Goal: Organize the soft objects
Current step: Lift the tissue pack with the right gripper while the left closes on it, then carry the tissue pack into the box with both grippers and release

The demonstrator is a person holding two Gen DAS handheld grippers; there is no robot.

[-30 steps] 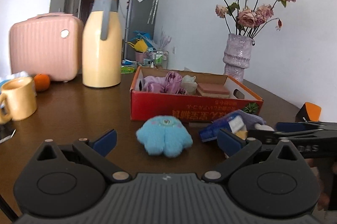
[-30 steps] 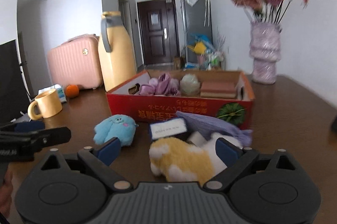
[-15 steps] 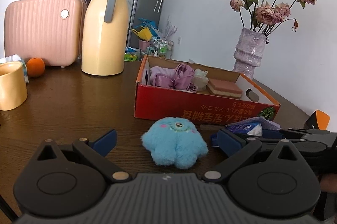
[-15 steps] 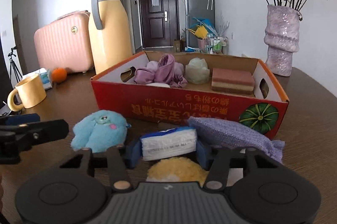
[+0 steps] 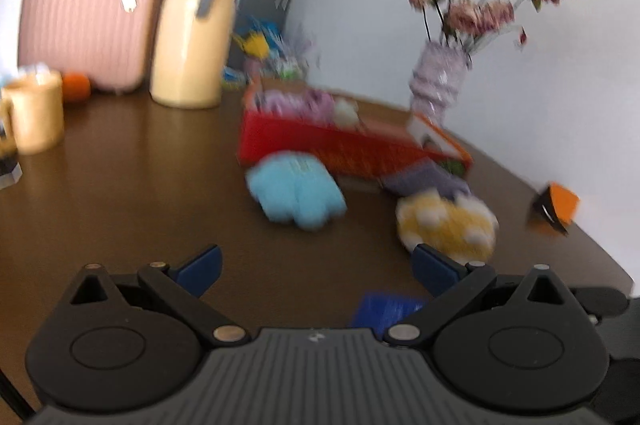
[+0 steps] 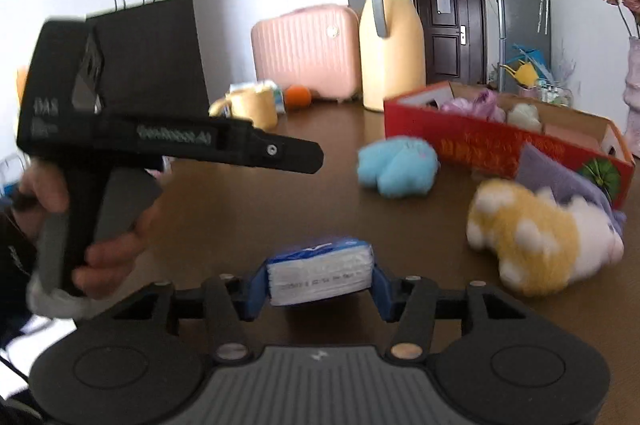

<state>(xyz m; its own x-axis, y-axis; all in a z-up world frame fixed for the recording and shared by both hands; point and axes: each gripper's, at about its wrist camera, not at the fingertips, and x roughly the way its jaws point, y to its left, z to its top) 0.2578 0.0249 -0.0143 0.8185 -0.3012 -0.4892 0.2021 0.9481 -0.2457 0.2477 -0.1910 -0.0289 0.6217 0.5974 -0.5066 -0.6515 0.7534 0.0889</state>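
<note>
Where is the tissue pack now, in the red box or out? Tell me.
Out. The tissue pack sits clamped between the right gripper pads, above the table, while the red box stands farther back.

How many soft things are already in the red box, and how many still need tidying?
Done: the red cardboard box already holds purple cloth, a pale fluffy ball and a pinkish sponge block. In hand: the right gripper clamps a blue-wrapped tissue pack. Left on the table: the blue plush toy, yellow-and-white plush toy and lilac cloth.

Pink suitcase (image 6: pixel 306 53), yellow jug (image 6: pixel 390 55), mug (image 5: pixel 34 113), orange (image 6: pixel 299 96), vase (image 5: pixel 438 81).
</note>
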